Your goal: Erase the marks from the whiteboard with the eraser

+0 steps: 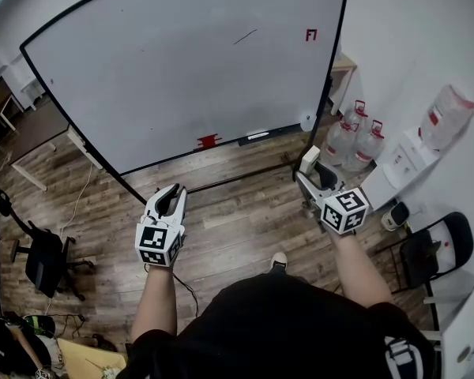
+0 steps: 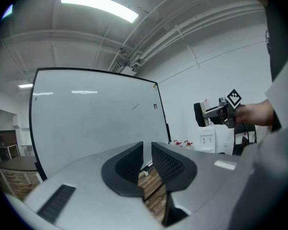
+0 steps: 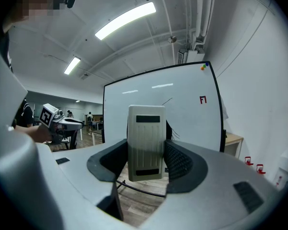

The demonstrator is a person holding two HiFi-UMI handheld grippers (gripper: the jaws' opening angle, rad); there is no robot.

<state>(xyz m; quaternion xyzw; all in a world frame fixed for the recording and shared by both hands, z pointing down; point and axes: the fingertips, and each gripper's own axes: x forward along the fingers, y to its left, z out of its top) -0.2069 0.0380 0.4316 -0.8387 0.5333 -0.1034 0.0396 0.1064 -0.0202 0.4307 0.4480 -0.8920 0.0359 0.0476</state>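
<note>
Eraser (image 3: 146,143) stands upright in my right tongs (image 3: 146,151), which are clamped on its two narrow sides. Its ribbed plastic back faces the camera, so I judge the wiping face looks toward the whiteboard (image 1: 166,69), which is how I want it for a flat pass. My left tongs (image 2: 147,153) are all but closed, with only a thin slit between them and nothing in it. I hold them low at seven o'clock in the head view, out of the way, since one hand is enough for wiping.

The board fills twelve o'clock and I am still well apart from it, over the wooden floor (image 1: 237,219). Two marks remain toward one o'clock: a short black stroke (image 1: 245,35) and a small red mark (image 1: 311,35) near the right edge. No wiping has begun, I judge. The next move calls for a high reach.
</note>
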